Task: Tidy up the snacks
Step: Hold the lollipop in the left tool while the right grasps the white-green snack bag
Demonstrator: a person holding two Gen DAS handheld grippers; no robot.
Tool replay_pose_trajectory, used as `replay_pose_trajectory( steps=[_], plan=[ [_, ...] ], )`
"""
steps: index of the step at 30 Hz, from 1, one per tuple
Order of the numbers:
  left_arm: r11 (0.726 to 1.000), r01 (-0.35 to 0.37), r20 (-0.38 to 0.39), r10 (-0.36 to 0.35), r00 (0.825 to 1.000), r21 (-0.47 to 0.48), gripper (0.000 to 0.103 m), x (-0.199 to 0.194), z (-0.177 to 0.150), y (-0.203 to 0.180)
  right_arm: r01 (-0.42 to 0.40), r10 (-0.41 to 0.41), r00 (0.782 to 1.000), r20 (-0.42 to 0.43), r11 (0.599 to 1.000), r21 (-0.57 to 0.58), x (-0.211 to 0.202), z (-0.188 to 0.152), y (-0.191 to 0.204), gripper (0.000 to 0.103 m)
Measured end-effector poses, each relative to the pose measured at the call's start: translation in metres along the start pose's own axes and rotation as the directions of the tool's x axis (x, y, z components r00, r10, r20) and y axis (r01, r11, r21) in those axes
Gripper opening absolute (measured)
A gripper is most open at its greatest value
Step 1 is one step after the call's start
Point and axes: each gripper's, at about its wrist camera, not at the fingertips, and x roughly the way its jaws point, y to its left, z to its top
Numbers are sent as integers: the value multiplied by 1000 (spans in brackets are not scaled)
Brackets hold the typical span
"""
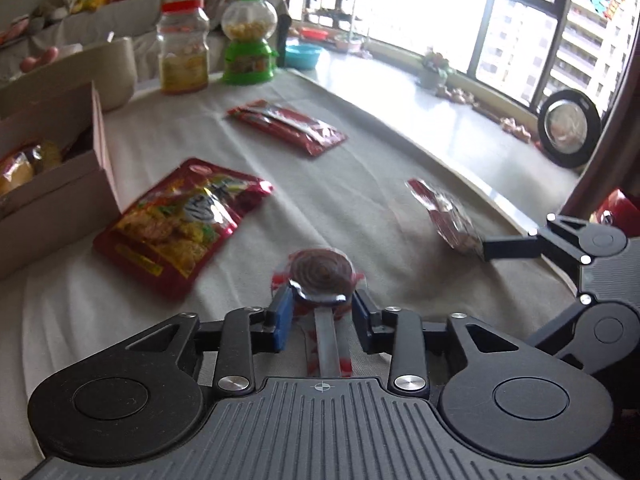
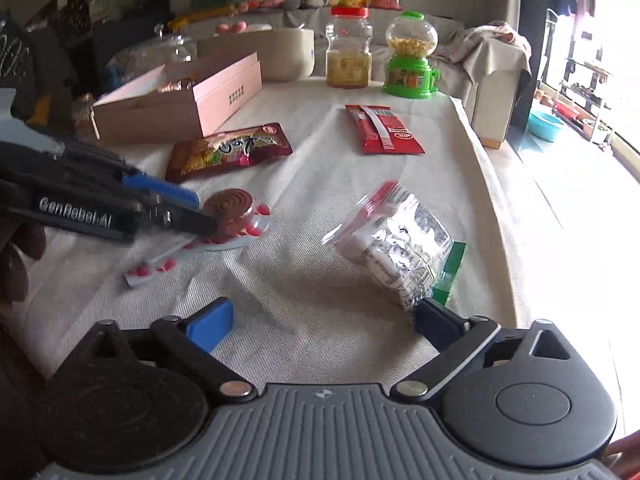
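A brown spiral lollipop (image 1: 322, 272) in a clear red-dotted wrapper lies on the cloth-covered table (image 1: 360, 184). Its stick runs back between the fingers of my left gripper (image 1: 322, 318). The jaws stand partly apart on either side of it without pressing, as the right wrist view also shows at the lollipop (image 2: 232, 212). My right gripper (image 2: 324, 328) is wide open and holds nothing. A clear packet with red and green edges (image 2: 400, 248) lies just ahead of its dark right finger (image 2: 436, 326). That packet (image 1: 444, 212) also shows in the left wrist view.
An open pink box (image 2: 180, 100) with snacks inside stands at the left. A red-yellow snack bag (image 2: 228, 150) and a red packet (image 2: 384, 128) lie mid-table. A red-lidded jar (image 2: 348, 48), a green candy dispenser (image 2: 410, 56) and a beige bowl (image 2: 288, 52) stand at the back. The table edge (image 2: 496, 208) runs along the right.
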Motion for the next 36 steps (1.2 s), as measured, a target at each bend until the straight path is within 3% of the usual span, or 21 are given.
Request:
replay_pose_trajectory(
  steps=[5, 11, 15, 19, 22, 25, 30, 33, 36],
  plan=[
    [1000, 7, -16, -7, 1000, 11, 46, 3, -1, -4, -3, 4, 1000, 9, 1000, -6, -2, -4, 2, 103],
    [1000, 8, -23, -8, 1000, 9, 47, 4, 1, -4, -12, 12, 1000, -6, 1000, 15, -13, -10, 3, 103],
    [999, 38, -26, -38, 999, 6, 56, 5, 2, -3, 5, -5, 1000, -13, 1000, 11, -16, -12, 8, 103],
    [997, 67, 10, -67, 998, -36, 55, -1, 3, 4, 14, -14, 1000, 9, 1000, 11, -17, -16, 10, 103],
    [1000, 27, 88, -26, 996, -12, 55, -9, 9, 1, 25, -25, 999, 27, 1000, 17, -16, -18, 11, 103],
    [999, 44, 49, -45, 998, 25, 55, 2, 15, -4, 24, -25, 999, 35, 1000, 16, -17, -19, 11, 103],
    [999, -27, 44, 25, 999, 31, 54, 18, 16, -4, 20, -21, 999, 44, 1000, 10, -18, -21, 11, 103],
    [999, -21, 54, 19, 998, 39, 55, 22, 11, -1, 5, -5, 999, 31, 1000, 2, -20, -16, 7, 102],
    [999, 1, 40, -3, 999, 50, 51, 17, 10, 2, 31, -34, 996, 85, 999, 38, -30, -6, -3, 99]
  ],
)
